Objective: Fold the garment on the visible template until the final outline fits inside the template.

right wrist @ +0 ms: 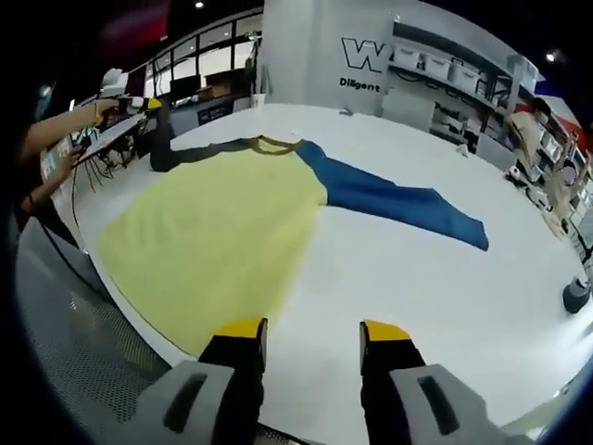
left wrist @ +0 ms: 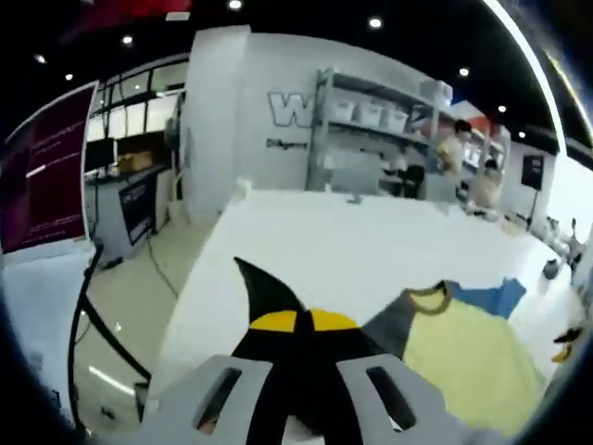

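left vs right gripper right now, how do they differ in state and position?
The left gripper has its jaws shut on the grey sleeve, lifting its end off the table; the right gripper is open and holds nothing. The left gripper is at the far sleeve end of the garment; the right gripper hangs over bare table beside the yellow hem. Both have yellow-tipped black jaws.

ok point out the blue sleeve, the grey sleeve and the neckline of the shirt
blue sleeve [right wrist: 398, 202], right gripper view, middle of the sleeve
grey sleeve [right wrist: 199, 152], right gripper view, middle of the sleeve
neckline [right wrist: 275, 143], right gripper view, on the collar band
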`<state>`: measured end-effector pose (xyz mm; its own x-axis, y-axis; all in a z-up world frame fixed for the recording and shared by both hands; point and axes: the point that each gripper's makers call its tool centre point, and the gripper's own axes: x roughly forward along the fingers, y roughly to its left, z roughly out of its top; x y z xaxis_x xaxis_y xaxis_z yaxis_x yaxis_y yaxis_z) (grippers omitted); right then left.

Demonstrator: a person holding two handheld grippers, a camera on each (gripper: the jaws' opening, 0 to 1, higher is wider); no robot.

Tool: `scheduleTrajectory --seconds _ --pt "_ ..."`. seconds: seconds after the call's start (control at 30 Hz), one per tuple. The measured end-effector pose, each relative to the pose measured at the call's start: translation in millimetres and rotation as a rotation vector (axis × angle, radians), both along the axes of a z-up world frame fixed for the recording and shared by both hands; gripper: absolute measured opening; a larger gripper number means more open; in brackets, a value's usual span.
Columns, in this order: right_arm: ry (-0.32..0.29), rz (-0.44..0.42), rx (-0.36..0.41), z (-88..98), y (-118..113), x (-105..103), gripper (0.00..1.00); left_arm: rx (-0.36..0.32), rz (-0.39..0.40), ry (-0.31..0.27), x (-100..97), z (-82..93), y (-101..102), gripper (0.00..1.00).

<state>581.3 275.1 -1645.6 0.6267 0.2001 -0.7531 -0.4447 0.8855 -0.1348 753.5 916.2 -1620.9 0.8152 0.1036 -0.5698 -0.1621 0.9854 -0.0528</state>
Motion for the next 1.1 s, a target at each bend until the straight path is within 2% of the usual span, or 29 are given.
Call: scheduleTrajectory --seconds 0.03,0.07,0.2,0.23,0.27,0.3,0.4,0.47,0.67,0.7,0.73,0.77,0.93,1.0,1.07,1.1 --pt "-0.01 -0.008 -0.004 2.1 -1.0 1.0 0.36 0.003 -0.007 -0.006 2.5 3.5 -1.5 0.0" --pt "-0.017 -0.035 0.026 5.7 0.2 1.2 0.36 0.003 -0.017 -0.019 6.9 10.3 -4.9 0.0" --pt "-0.002 -0.057 0.058 2.5 -3.6 -0.5 0.36 -0.004 -0.042 -0.053 18.0 24.4 -11.8 0.0" --pt "-0.008 -0.059 0.062 3.4 -3.1 -0.1 0.36 -0.011 -0.072 -0.075 25.3 43.8 -26.0 0.0" --pt "-0.014 -0.061 0.069 4.3 -2.2 0.8 0.36 -0.011 -0.085 -0.088 29.2 49.9 -31.2 0.0" --pt "-0.018 -0.063 0.07 5.0 -2.0 1.4 0.35 -0.014 -0.099 -0.099 34.9 50.1 -33.9 0.0" --pt "-0.031 -0.07 0.065 8.3 -2.6 2.2 0.36 -0.003 -0.171 -0.124 45.4 65.2 -60.1 0.0" --pt "-0.03 -0.076 0.081 9.0 -1.3 1.8 0.36 -0.001 -0.188 -0.133 49.1 70.1 -67.9 0.0" --pt "-0.035 -0.086 0.107 7.0 -2.7 3.5 0.36 -0.046 -0.254 -0.203 69.7 100.7 -117.2 0.0" --pt "-0.039 -0.089 0.107 7.5 -3.7 4.1 0.36 -0.053 -0.3 -0.235 79.8 109.9 -134.4 0.0" --pt "-0.043 -0.093 0.106 7.9 -4.6 4.7 0.36 -0.053 -0.319 -0.246 80.8 118.5 -150.1 0.0" --pt "-0.042 -0.096 0.118 7.5 -4.3 5.0 0.36 -0.052 -0.389 -0.27 86.7 129.8 -176.2 0.0" --pt "-0.038 -0.094 0.132 6.4 -2.3 4.8 0.35 -0.072 -0.485 -0.305 101.8 142.8 -212.5 0.0" --pt "-0.039 -0.097 0.138 5.5 -3.3 5.3 0.35 -0.081 -0.54 -0.31 101.1 146.5 -245.0 0.0" --pt "-0.04 -0.101 0.142 5.7 -3.6 5.4 0.35 -0.083 -0.557 -0.312 103.2 145.8 -250.5 0.0" --pt "-0.04 -0.105 0.145 5.5 -4.1 5.4 0.35 -0.091 -0.579 -0.315 103.3 147.2 -262.7 0.0"
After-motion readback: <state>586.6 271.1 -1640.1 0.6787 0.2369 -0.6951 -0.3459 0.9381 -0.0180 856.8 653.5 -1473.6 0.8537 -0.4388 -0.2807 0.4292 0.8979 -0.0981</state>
